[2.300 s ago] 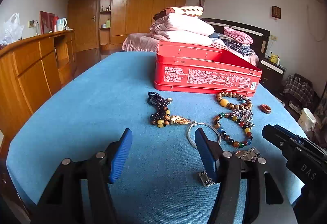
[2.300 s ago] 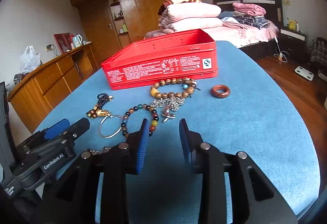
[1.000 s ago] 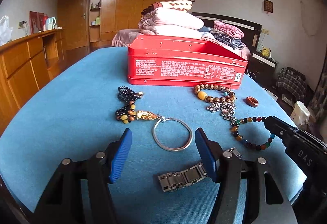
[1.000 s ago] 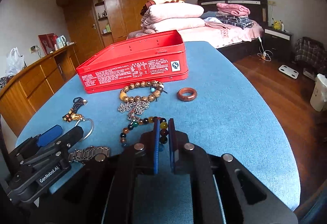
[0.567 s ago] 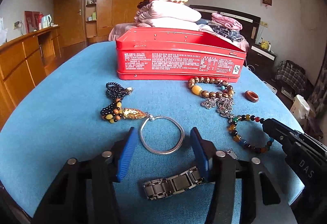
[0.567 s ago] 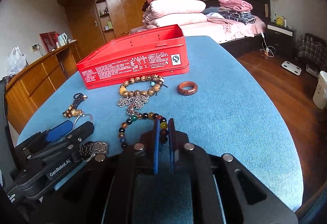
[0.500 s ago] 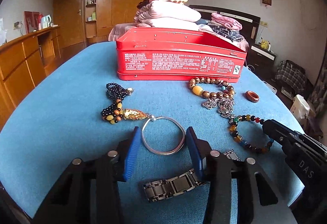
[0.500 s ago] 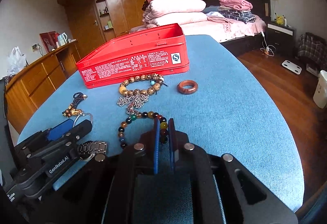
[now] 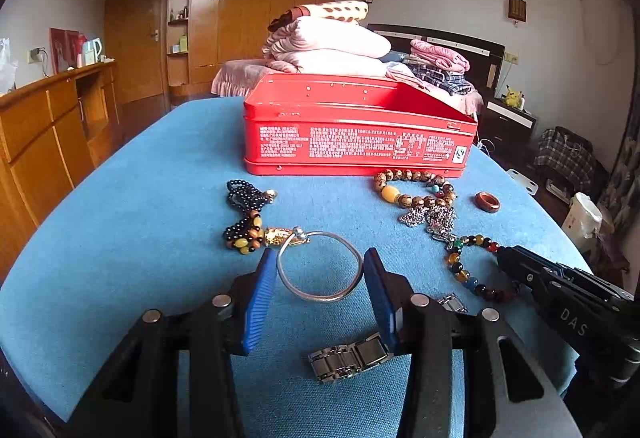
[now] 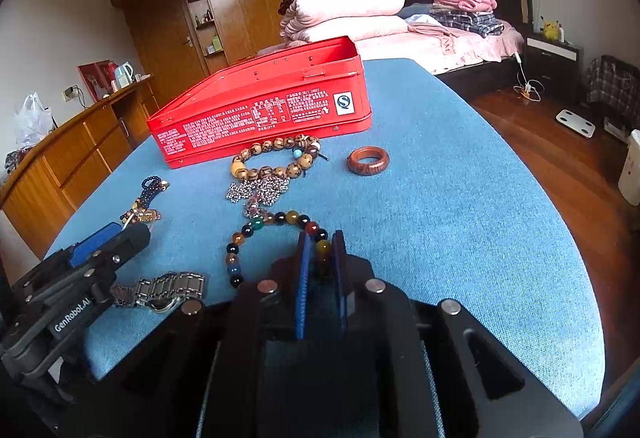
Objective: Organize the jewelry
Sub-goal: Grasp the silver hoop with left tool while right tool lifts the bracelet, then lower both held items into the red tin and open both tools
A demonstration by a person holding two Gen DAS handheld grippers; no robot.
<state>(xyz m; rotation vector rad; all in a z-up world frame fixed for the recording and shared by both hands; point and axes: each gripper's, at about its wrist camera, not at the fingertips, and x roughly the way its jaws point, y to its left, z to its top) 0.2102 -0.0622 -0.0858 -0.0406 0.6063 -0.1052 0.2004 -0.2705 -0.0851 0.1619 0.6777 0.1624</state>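
Observation:
A red tin box (image 9: 356, 134) stands open on the blue table (image 9: 140, 222); it also shows in the right wrist view (image 10: 260, 110). In front of it lies jewelry. My left gripper (image 9: 320, 274) is open, its blue fingers on either side of a silver bangle (image 9: 320, 266). A metal watch band (image 9: 348, 356) lies just below it. My right gripper (image 10: 320, 258) is shut on the multicolour bead bracelet (image 10: 256, 230), pinching its near side. A wooden bead bracelet (image 10: 276, 154), a silver chain (image 10: 260, 190), a brown ring (image 10: 368, 160) and a black bead string with a gold charm (image 9: 248, 218) lie nearby.
The table's front and right edges are close, with wooden floor (image 10: 560, 166) beyond. A wooden sideboard (image 9: 44, 130) stands at the left. A bed with folded blankets (image 9: 332, 46) is behind the box.
My left gripper moved forward and its fingers narrowed around the silver bangle. My right gripper closed on the multicolour bead bracelet and has stayed shut on it.

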